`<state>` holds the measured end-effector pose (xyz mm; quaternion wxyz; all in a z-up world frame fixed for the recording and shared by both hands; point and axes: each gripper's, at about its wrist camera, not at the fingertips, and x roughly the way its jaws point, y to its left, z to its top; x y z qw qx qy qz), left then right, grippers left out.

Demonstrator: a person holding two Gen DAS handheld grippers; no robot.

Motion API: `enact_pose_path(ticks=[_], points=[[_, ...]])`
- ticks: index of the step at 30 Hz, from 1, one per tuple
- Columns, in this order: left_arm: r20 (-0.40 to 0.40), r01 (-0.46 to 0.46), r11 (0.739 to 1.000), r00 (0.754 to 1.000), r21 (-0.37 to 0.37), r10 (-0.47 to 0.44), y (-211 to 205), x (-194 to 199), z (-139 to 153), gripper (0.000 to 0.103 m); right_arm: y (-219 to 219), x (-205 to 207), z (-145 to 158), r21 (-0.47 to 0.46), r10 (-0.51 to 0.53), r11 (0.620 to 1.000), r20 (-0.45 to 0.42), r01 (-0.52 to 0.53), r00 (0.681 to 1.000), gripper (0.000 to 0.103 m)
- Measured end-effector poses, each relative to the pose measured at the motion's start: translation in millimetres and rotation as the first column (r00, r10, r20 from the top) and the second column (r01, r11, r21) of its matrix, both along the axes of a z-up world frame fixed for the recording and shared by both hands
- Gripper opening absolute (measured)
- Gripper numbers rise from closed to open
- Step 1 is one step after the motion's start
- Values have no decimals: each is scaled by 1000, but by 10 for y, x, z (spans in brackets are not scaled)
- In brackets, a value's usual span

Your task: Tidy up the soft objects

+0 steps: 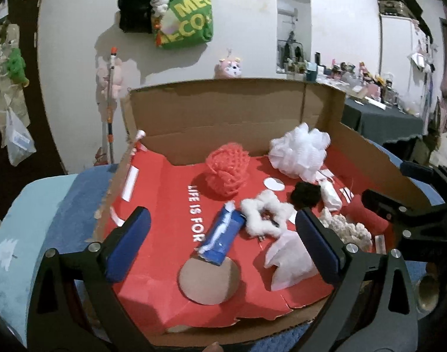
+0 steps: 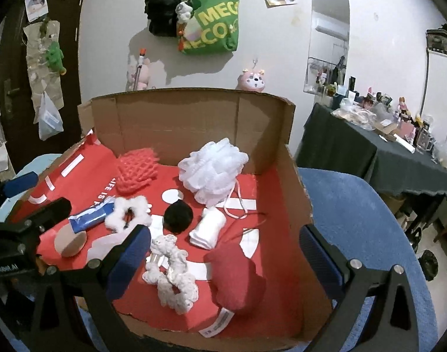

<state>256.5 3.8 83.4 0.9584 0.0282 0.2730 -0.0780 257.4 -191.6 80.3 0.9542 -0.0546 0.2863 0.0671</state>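
Right now both grippers hang w/ jaws spread wide, nothing between them: left gripper (image 1: 223, 243) over the near-left of the red-lined cardboard box (image 2: 294, 193), right gripper (image 2: 225, 256) over the near-right. Soft items lie loose on the box floor: white mesh bath pouf (image 2: 213, 173) and coral net sponge (image 2: 138, 171) at back, dark red plush cloth (image 2: 238, 281) and white crochet scrunchie (image 2: 173, 275) in front. Risks, IMO: the scrunchie and cloth sit v. close, so a wide closing could snag both; the pouf's ribbon loop may catch a finger; the two grippers are near enough to collide.
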Motion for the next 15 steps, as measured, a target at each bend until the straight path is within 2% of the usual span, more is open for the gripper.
enact_pose_path(ticks=[7,15], points=[[-43,10,997,999,-70,-13,61,36,-86,101,29,-28,-86,5,-4,1000,14,4,1000,103],[-72,0,1000,997,-21,-1,1,68,-224,100,-5,-66,-144,17,-37,999,19,37,999,103]])
